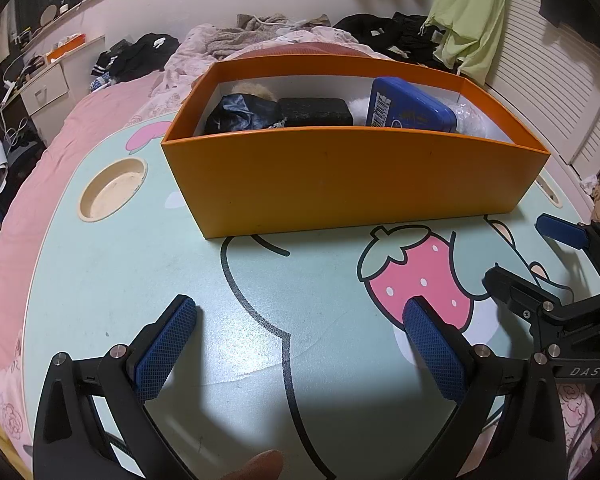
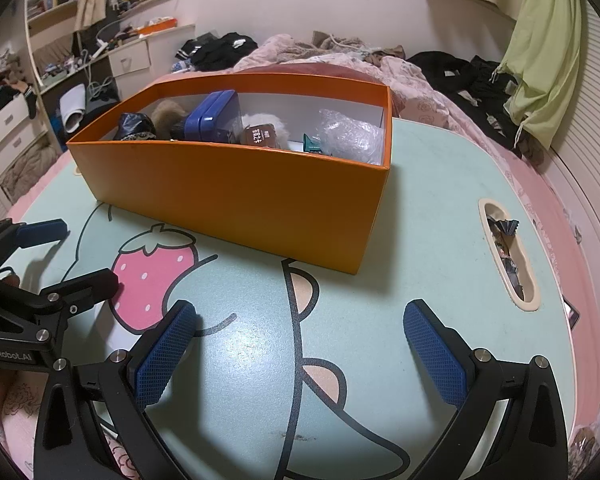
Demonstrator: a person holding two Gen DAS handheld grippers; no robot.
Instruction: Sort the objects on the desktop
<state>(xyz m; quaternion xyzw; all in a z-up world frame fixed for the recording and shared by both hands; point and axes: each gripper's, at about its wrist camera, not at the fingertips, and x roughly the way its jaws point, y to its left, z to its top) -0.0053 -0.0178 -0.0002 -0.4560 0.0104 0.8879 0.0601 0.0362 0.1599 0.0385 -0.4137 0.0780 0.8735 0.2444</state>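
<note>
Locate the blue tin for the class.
The blue tin stands inside the orange box, between the black case and the bubble wrap.

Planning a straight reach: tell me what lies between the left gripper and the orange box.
Nothing loose. The left wrist view shows only bare tabletop with its printed strawberry between the left gripper and the orange box.

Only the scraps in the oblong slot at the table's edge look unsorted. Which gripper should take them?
Right. The slot with its scraps lies just ahead-right of the open right gripper. The open left gripper sits farther off, beyond the strawberry print.
</note>
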